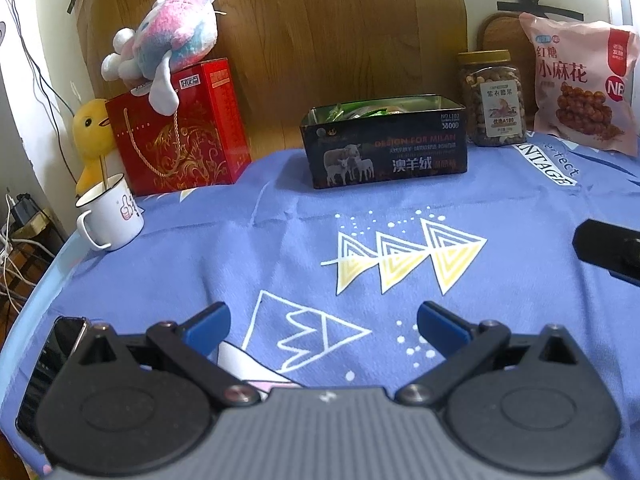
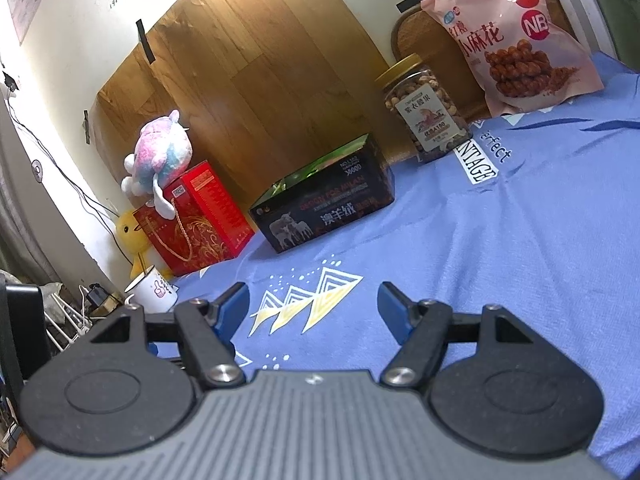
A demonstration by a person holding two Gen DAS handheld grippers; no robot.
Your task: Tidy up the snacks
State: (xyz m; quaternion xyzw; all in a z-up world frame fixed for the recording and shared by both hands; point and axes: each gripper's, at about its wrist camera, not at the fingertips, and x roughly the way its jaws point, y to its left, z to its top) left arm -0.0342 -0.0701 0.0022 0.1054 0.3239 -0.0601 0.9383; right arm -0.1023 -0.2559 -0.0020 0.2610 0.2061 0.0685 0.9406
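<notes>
plush toy on red gift box | yellow duck | white mug | phone

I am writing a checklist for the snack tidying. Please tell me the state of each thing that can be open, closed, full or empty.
black tin: lid off, snack packets inside
nut jar: lid on, full of nuts, upright
pink snack bag: upright, looks sealed
mug: upright, a stick inside
left gripper: open, holds nothing
right gripper: open, holds nothing
</notes>
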